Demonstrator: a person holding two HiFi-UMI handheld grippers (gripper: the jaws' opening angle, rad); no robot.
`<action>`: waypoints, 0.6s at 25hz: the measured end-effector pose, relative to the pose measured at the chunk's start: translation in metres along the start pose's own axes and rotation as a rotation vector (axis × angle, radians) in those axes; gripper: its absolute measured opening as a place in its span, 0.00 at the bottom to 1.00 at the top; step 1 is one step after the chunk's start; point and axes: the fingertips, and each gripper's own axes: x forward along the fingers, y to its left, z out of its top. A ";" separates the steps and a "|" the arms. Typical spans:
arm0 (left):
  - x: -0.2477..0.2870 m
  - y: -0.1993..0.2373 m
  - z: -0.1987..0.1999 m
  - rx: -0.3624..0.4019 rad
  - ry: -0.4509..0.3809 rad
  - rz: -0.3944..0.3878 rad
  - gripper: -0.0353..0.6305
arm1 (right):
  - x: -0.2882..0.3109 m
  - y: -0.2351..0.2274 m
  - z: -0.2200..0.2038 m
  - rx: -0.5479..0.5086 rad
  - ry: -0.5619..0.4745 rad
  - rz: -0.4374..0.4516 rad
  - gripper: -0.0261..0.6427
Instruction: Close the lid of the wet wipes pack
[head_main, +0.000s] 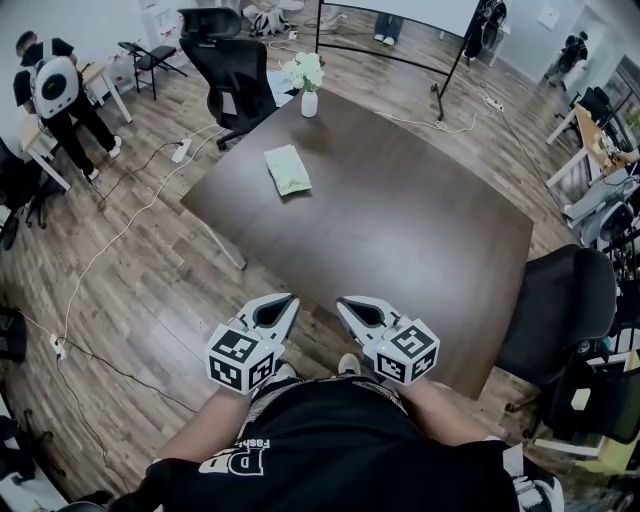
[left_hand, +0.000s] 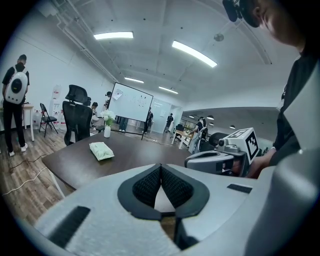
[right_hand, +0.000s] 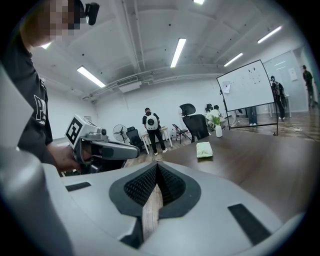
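Note:
A pale green wet wipes pack (head_main: 287, 169) lies flat on the far left part of the dark brown table (head_main: 400, 250); I also see the pack (left_hand: 101, 150) in the left gripper view and the pack (right_hand: 204, 149) in the right gripper view. My left gripper (head_main: 289, 301) and right gripper (head_main: 343, 304) hang side by side near the table's front edge, close to the person's body, far from the pack. Both have their jaws pressed together with nothing held. Whether the pack's lid is open cannot be made out at this distance.
A white vase with flowers (head_main: 307, 80) stands at the table's far corner. Black office chairs stand behind the table (head_main: 232, 70) and at its right side (head_main: 560, 300). Cables run over the wooden floor at left (head_main: 120, 230). A person with a white backpack (head_main: 55, 90) stands far left.

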 end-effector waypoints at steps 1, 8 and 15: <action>0.000 -0.001 0.000 0.001 0.000 -0.001 0.08 | 0.000 0.000 0.000 0.000 0.001 0.001 0.04; 0.002 0.000 0.001 0.004 0.001 0.000 0.08 | 0.001 -0.001 -0.001 -0.002 0.005 0.001 0.04; 0.004 0.000 0.003 0.005 -0.002 -0.005 0.08 | 0.000 -0.002 0.000 -0.004 0.006 -0.003 0.05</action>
